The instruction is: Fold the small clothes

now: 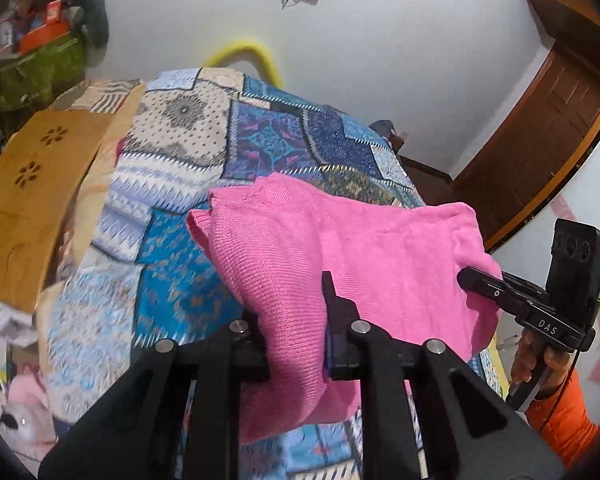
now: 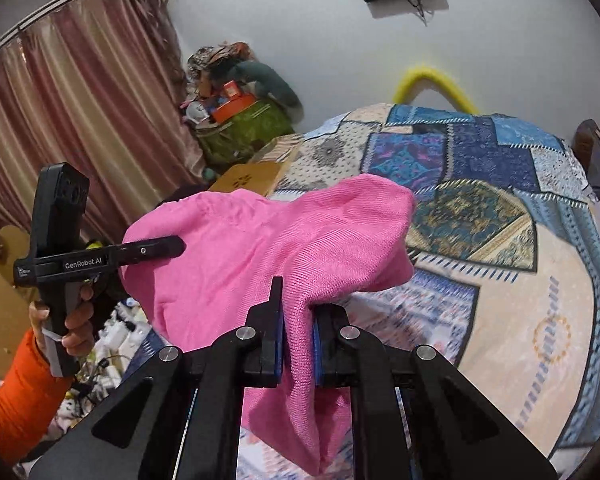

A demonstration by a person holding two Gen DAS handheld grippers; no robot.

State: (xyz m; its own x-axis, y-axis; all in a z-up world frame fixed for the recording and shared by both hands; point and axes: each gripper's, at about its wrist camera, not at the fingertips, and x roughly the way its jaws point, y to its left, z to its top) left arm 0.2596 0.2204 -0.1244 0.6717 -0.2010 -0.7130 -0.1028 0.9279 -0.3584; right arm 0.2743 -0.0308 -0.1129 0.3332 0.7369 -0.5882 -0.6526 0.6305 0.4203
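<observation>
A pink knit garment hangs lifted above the patchwork bedspread, stretched between both grippers. My left gripper is shut on one end of it, and the cloth drapes over and hides its left finger. In the right wrist view the left gripper bites the garment's left side. My right gripper is shut on the other end, with a fold of knit squeezed between its blue pads. From the left wrist view the right gripper pinches the garment's right edge. Hands in orange sleeves hold the handles.
A brown board with flower cut-outs lies at the bed's left edge. A green bag stuffed with clutter stands in the corner by a pink curtain. A wooden door is on the right, and small items litter the floor.
</observation>
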